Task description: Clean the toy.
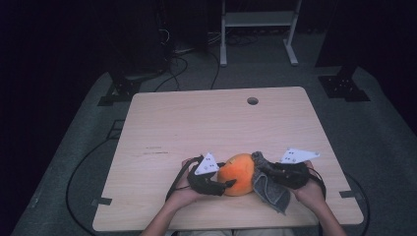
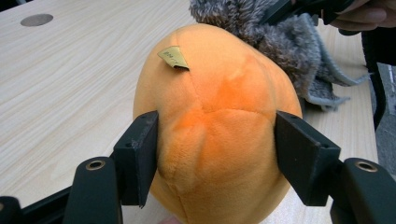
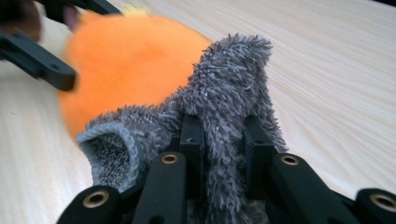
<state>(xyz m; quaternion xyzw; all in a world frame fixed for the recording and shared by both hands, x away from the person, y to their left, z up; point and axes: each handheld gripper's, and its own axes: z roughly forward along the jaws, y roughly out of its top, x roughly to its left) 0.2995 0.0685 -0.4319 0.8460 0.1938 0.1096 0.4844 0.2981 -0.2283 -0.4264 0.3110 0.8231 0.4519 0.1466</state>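
While the left gripper (image 2: pixel 215 154) squeezes an orange plush toy (image 1: pixel 237 173) between both jaws near the table's (image 1: pixel 196 123) front edge, the right gripper (image 3: pixel 223 154) pinches a grey fuzzy cloth (image 3: pixel 224 107) pressed against the toy's right side. A round hole (image 1: pixel 253 101) sits near the far edge.

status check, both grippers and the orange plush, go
Left gripper clamped on orange plush. Right gripper shut on grey fuzzy cloth, cloth against plush. Table around them bare, nothing in the way.
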